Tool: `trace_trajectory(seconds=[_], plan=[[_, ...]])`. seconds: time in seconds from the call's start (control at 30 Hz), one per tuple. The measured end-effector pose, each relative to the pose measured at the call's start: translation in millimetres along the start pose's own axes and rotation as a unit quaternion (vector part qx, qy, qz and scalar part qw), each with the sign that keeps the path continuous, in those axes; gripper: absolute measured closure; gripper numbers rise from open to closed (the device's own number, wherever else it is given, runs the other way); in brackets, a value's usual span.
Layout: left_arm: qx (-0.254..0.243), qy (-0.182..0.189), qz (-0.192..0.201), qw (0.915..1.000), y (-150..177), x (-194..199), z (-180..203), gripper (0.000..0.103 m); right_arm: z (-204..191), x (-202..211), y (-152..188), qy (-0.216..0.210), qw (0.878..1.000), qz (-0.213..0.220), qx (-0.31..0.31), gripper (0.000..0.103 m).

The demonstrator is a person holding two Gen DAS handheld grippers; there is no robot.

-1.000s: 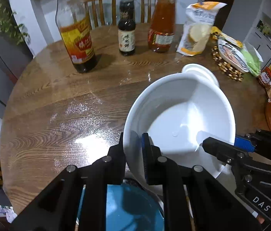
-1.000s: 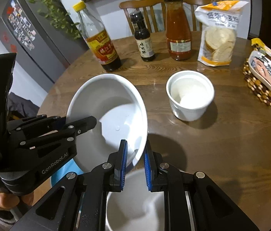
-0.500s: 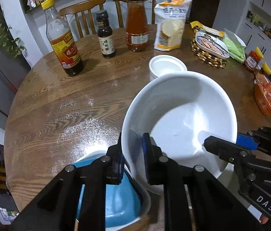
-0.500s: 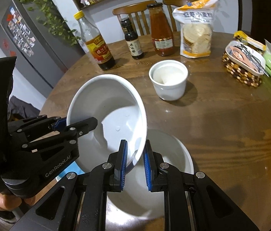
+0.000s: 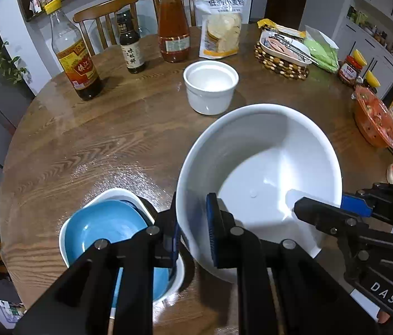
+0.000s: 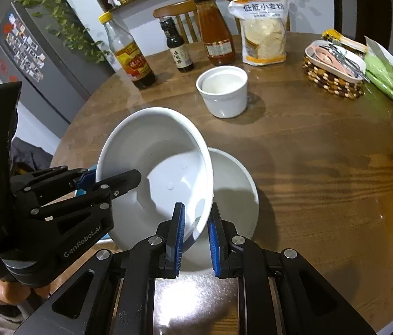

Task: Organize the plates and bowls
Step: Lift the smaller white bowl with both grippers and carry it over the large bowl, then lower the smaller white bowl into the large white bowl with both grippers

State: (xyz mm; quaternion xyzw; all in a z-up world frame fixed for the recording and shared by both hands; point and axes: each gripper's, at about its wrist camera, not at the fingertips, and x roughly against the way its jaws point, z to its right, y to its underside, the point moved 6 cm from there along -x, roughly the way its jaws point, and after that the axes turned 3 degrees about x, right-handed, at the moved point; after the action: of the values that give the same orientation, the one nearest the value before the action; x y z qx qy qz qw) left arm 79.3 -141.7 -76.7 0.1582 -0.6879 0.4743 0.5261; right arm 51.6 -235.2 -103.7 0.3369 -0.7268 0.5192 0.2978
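A large white bowl (image 5: 266, 173) hangs tilted above the round wooden table (image 5: 90, 145), held by both grippers. My left gripper (image 5: 193, 217) is shut on its left rim. My right gripper (image 6: 196, 215) is shut on the bowl's (image 6: 154, 162) right rim. A shallow white plate (image 6: 238, 184) lies on the table right under the bowl. At the near left sits a blue dish (image 5: 104, 223) nested in a white bowl (image 5: 64, 231). A small white ramekin (image 5: 210, 89) stands further back in the middle.
Three bottles (image 5: 75, 53) and a flour bag (image 5: 221, 25) line the far side, with two chairs behind. A woven basket (image 5: 280, 61) with utensils, green packets and jars sit at the right. An orange dish (image 5: 375, 120) rests near the right edge.
Both grippers have drawn back toward the table's near edge with the bowl. The blue dish and the white plate have come into view under it; the bottles look farther away.
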Motion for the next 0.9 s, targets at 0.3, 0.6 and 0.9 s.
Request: trace_trajectory(seconds=[0.3, 0.6, 0.9], plan=[[-0.002, 0.005, -0.012, 0.9999, 10.3, -5.9, 12.1, 0.086, 6.9, -1.7, 11.7, 0.002, 1.0, -0.007, -0.006, 0.085], [-0.002, 0.005, -0.022, 0.9997, 16.8, -12.1, 16.8, 0.086, 10.3, -7.0, 20.4, 0.003, 1.0, -0.022, -0.012, 0.085], [-0.003, 0.005, -0.036, 0.9993, 20.8, -19.8, 17.7, 0.086, 13.0, -13.2, 24.0, 0.002, 0.999, -0.034, -0.019, 0.085]])
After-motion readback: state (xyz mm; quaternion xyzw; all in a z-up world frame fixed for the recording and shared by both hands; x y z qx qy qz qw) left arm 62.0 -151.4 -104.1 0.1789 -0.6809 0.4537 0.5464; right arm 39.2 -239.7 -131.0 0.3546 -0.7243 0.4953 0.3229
